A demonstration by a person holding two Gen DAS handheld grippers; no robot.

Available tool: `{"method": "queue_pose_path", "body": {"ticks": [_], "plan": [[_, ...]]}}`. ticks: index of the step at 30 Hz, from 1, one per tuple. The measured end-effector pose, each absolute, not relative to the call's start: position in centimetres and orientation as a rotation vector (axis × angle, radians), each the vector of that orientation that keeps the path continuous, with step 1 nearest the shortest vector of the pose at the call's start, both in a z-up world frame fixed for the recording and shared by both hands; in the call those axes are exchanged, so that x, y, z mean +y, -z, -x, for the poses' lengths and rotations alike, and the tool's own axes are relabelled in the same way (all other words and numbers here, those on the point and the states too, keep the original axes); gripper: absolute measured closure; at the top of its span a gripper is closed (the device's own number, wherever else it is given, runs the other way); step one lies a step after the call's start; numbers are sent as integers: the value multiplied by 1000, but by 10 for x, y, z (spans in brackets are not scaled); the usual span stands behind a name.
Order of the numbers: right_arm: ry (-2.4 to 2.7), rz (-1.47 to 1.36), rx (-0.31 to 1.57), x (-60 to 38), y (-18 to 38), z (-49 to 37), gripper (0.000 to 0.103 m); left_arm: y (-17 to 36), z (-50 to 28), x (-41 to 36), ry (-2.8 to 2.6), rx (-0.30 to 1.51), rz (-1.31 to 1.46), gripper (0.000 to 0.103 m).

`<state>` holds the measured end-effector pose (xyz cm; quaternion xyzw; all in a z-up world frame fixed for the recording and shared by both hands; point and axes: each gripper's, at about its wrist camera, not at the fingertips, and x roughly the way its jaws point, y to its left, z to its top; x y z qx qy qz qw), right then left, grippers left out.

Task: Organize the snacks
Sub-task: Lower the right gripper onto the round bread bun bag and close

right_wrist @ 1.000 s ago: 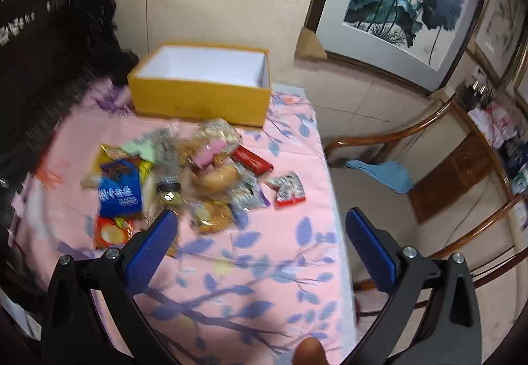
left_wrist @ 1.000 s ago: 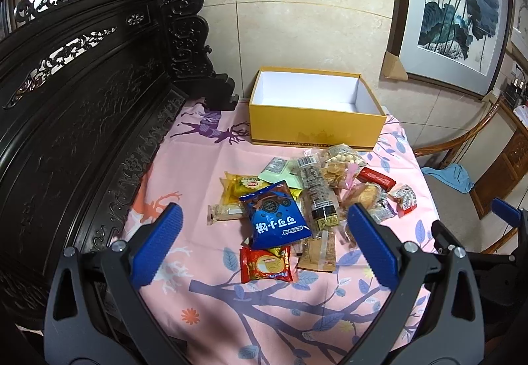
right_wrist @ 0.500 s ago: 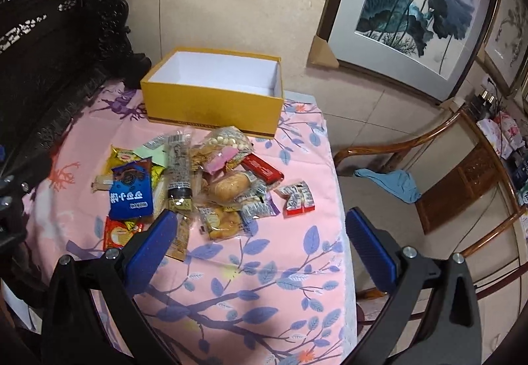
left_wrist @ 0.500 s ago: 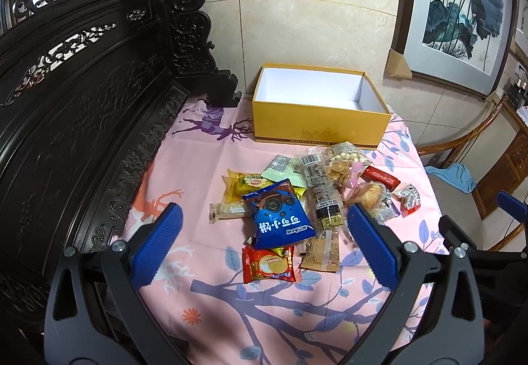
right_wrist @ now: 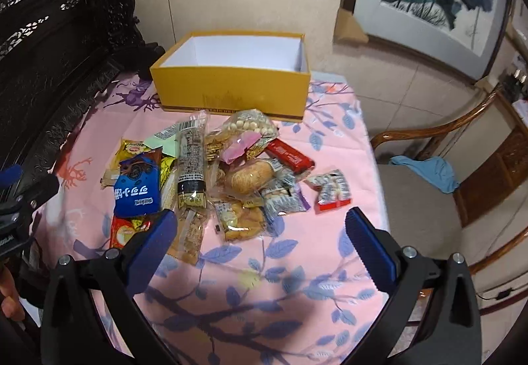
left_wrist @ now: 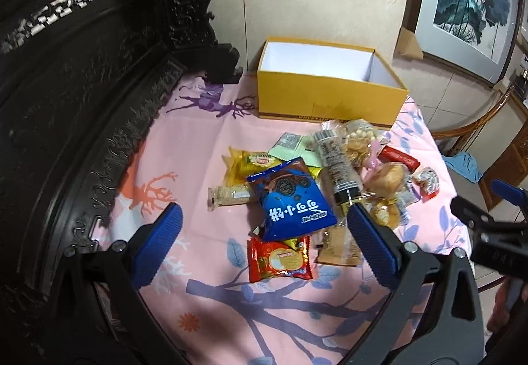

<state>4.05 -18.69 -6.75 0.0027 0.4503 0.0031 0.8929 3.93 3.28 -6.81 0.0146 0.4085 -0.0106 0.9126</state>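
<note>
a heap of snacks [right_wrist: 214, 173] lies on the pink patterned tablecloth [left_wrist: 198, 140], just in front of the yellow box [left_wrist: 330, 94]. the box sits at the far edge of the table with its long side running left to right; its white inside shows nothing in it. in the heap, a long clear tube pack with a black label [right_wrist: 192, 164] lies with its long axis pointing from the near side toward the box. the blue cookie bag [left_wrist: 292, 200] lies flat at the left of the heap, its print upside down in the left wrist view, overlapping a yellow pack [left_wrist: 250, 164] behind it. a red packet [left_wrist: 279, 261] lies just nearer than the blue bag. a red bar [right_wrist: 290, 155] lies aslant at the right, and a red-and-white packet [right_wrist: 331, 190] sits a little apart from the heap, further right.

the left gripper [left_wrist: 264, 243] hangs above the near side of the heap with its blue pads spread wide, holding nothing. the right gripper [right_wrist: 260, 239] is likewise spread wide and empty, over the cloth near the heap.
</note>
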Motion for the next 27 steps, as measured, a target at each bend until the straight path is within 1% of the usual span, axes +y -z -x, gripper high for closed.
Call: {"method": "queue_pose_path", "body": {"ticks": [6,9,12,17,20,23,24,25,27], "plan": [[-35,-90,1023,-198,113,-88,2,88,-57,38,38,848,-29,2],[-61,-126,1061,-198,131,-107,7,97,-65,39,58,859,-14,2],[-81,-156,1108,-198,146,-122,15,106,-70,39,62,875,-17,2],[-84,-248,1175,-202,169,-141,16,117,-76,37,76,882,-28,2],[-93,-293,1202,-199,180,-151,22,126,-80,35,84,900,-34,2],[-90,-327,1239,-196,190,-159,31,132,-83,34,89,921,-34,2],[-99,-351,1246,-195,193,-160,37,133,-84,34,92,922,-34,2],[-108,-372,1253,-195,195,-162,41,134,-85,34,93,923,-37,2],[-108,-379,1257,-194,195,-163,42,136,-86,33,95,926,-46,2]]}}
